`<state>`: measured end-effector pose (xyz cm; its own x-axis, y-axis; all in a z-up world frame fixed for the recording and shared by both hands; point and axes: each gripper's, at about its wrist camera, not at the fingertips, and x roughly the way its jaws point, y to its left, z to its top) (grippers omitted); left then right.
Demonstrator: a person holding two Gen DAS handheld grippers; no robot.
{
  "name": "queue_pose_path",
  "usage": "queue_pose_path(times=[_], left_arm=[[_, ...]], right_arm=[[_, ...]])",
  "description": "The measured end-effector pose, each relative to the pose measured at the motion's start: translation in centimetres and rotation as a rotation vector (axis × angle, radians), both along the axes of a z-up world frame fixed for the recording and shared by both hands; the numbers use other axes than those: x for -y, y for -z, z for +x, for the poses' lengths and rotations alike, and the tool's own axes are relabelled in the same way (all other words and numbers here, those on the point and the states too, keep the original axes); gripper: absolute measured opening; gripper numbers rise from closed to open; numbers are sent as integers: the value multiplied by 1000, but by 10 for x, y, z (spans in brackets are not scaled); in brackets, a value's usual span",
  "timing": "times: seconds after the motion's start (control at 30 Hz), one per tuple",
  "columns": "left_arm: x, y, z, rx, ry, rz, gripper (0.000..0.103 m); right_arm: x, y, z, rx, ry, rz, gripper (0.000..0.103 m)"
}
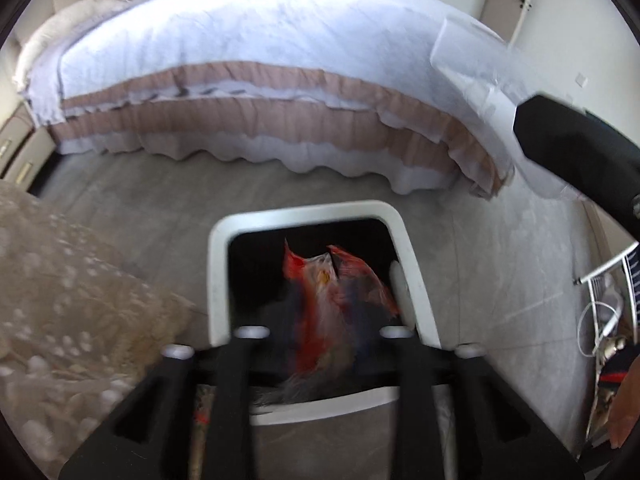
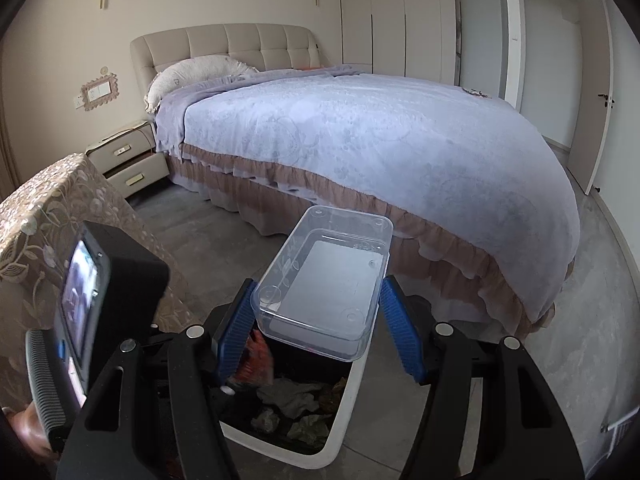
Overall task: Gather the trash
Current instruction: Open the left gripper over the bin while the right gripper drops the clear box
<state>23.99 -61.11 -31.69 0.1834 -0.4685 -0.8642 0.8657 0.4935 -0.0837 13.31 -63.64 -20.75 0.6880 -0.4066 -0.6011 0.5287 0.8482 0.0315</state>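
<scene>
red wrapper (image 1: 336,292) over white bin (image 1: 218,280)

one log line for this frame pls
left gripper: open, red wrapper dropping into bin | right gripper: shut on clear plastic box above bin
</scene>
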Motion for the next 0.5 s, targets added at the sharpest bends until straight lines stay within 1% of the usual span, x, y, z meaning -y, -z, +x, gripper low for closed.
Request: queue_pose_path(times=[0.03,0.07,0.23,0.3,0.37,0.5], left_arm=[[1,4,0,-14,10,-1,86],[1,8,0,-14,11,0,96],[3,21,1,-27,21,44,97],[3,22,1,-13,17,55,98],[2,21,2,10,4,60,98],[-5,7,6,105,-61,80,98]], right_arm=[[1,1,1,-5,1,1,64],[2,2,2,-9,1,2,64],[5,11,7,-30,2,11,64],[5,12,9,-33,1,14,64],[4,13,10,-34,-2,14,64],[7,13,12,-28,-7,8,64]])
